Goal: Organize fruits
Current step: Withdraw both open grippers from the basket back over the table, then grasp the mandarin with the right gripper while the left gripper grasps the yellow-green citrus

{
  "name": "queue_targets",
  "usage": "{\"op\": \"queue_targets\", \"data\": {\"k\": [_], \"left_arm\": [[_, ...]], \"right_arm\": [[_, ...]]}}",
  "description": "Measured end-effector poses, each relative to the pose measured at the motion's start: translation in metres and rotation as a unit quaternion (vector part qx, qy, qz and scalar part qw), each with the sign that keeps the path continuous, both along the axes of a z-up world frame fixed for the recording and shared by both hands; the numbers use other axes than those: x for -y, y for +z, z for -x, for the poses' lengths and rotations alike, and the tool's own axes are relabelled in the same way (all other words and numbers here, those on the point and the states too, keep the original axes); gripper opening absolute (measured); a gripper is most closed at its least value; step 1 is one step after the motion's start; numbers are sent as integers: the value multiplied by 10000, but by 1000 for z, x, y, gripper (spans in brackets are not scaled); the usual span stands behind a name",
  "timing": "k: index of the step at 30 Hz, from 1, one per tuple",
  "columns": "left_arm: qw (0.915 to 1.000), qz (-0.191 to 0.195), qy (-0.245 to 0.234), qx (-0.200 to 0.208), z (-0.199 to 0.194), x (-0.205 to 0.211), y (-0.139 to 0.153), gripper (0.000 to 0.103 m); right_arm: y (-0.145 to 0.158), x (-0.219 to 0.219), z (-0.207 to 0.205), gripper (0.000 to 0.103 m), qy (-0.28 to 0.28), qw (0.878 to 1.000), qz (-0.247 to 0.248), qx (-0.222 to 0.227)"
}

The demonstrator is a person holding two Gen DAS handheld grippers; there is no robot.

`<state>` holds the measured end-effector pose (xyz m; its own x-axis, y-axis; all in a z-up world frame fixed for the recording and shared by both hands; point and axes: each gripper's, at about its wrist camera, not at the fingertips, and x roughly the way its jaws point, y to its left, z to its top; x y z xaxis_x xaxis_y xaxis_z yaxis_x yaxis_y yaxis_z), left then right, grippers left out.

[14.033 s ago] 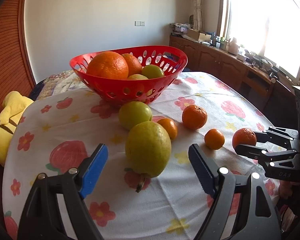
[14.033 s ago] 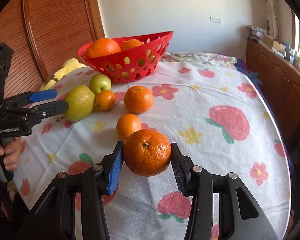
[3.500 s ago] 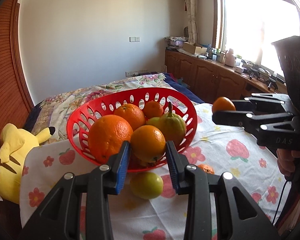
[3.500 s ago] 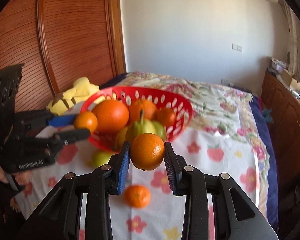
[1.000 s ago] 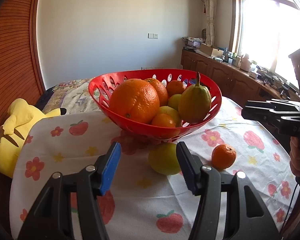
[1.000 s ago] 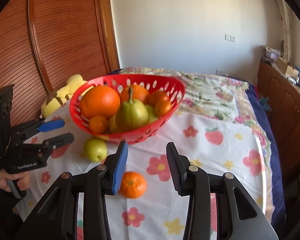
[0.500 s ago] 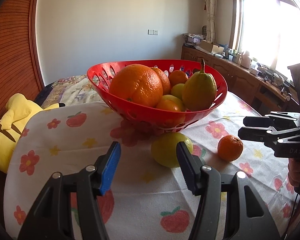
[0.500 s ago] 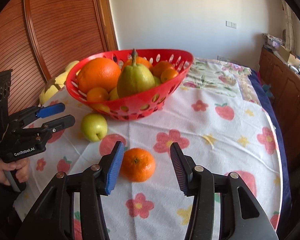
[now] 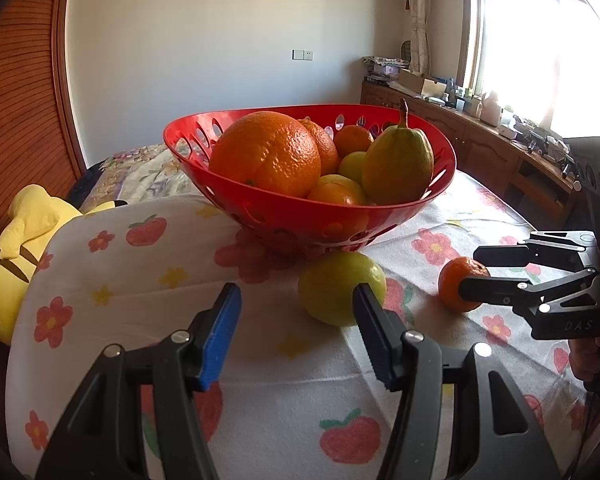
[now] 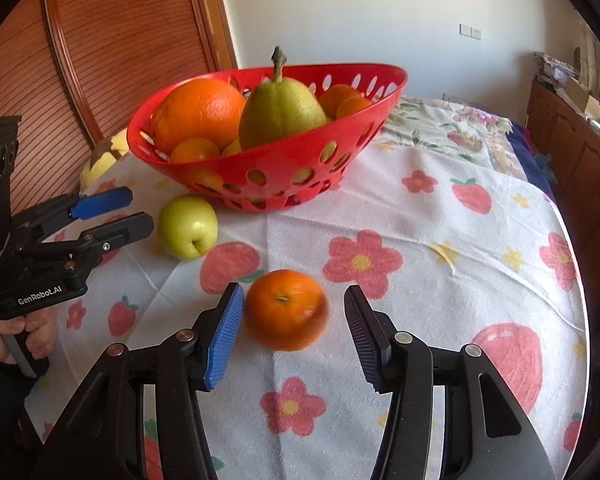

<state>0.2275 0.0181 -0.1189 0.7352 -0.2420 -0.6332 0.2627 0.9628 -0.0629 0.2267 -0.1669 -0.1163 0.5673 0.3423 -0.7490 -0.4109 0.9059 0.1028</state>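
Observation:
A red slotted basket (image 9: 440, 184) (image 10: 340, 120) stands on the flowered tablecloth and holds a large orange (image 9: 264, 152), a pear (image 10: 280, 108) and several smaller oranges. A green apple (image 9: 336, 288) (image 10: 187, 226) lies on the cloth in front of the basket. A small orange (image 10: 286, 314) (image 9: 454, 284) lies beside it. My left gripper (image 9: 296, 332) is open, just short of the apple. My right gripper (image 10: 294, 330) is open, with the small orange between its fingers, apart from both pads.
A yellow plush toy (image 9: 24, 232) lies off the table's left edge. A wooden panelled wall (image 10: 100, 40) stands behind the basket. A low cabinet (image 9: 480, 148) with clutter runs under the window. The tablecloth (image 10: 440, 260) spreads to the right of the fruit.
Both grippers have dropped lower and moved forward. The apple now sits close to the left fingertips, and the small orange has come between the right fingers.

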Motion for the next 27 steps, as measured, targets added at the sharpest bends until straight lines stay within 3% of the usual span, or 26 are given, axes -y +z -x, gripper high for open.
{"op": "queue_targets", "data": {"k": [15, 27], "left_arm": [[10000, -48, -2, -52, -3, 1, -2, 58], [9992, -68, -269, -280, -12, 16, 1, 58]], "right_arm": [[-12, -5, 0, 47, 125, 9999, 48, -103], [0, 5, 10, 46, 142, 9999, -71, 65]]}}
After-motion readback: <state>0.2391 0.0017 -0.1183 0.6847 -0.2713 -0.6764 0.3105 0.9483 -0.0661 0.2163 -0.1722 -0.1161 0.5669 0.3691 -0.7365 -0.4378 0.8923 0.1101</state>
